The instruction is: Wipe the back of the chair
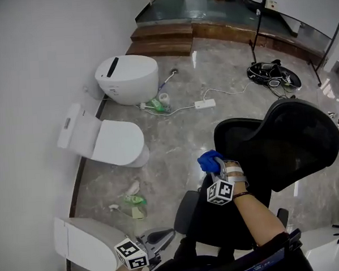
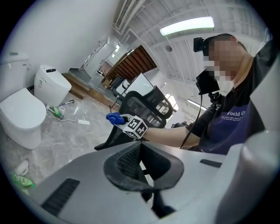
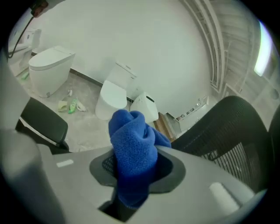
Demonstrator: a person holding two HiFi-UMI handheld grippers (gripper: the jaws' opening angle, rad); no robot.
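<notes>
Right hand-held gripper (image 1: 215, 168) clenches the cloth (image 3: 131, 153) beside the chair back's (image 1: 288, 137) left edge; left hand-held gripper (image 1: 157, 239) closed, empty. Unbraced, the chair may swivel away under pressure

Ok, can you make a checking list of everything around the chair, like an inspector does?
Surface: grey marble floor, shiny.
Job's things: black mesh chair; blue cloth at the edge of its back.
Clutter: green bottle and scraps by the toilets.
Grippers: right gripper fingers clamp the cloth; left gripper fingers together, nothing between them.
Cables: white power strip with its cord; black cable coil.
Surroundings: three white toilets along the wall; wooden steps.
</notes>
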